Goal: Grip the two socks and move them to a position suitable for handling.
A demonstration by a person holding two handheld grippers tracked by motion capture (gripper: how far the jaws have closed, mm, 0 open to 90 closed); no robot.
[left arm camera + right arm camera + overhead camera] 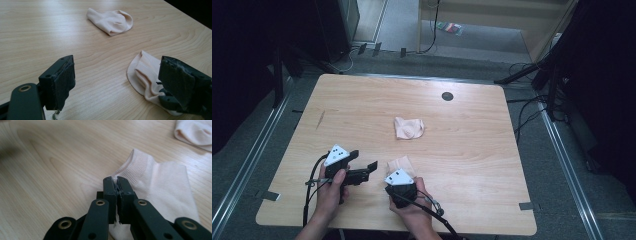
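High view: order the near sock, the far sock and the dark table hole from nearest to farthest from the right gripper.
1. Near sock, at the right gripper, pinched in its jaws.
2. Far sock, mid-table.
3. Hole, near the far edge.

We can read no text, label, brand, number or sign in any of the three views (we looked over each surface that might carry one). The pale wooden counter [462, 150] bears nothing but grain. The small colourful packet [450, 28] on the floor beyond the counter's far edge is too small and blurred for us to make out any print. The white three-cornered plate [335, 154] above the counter's near edge shows dark dots, and we cannot read them as characters.
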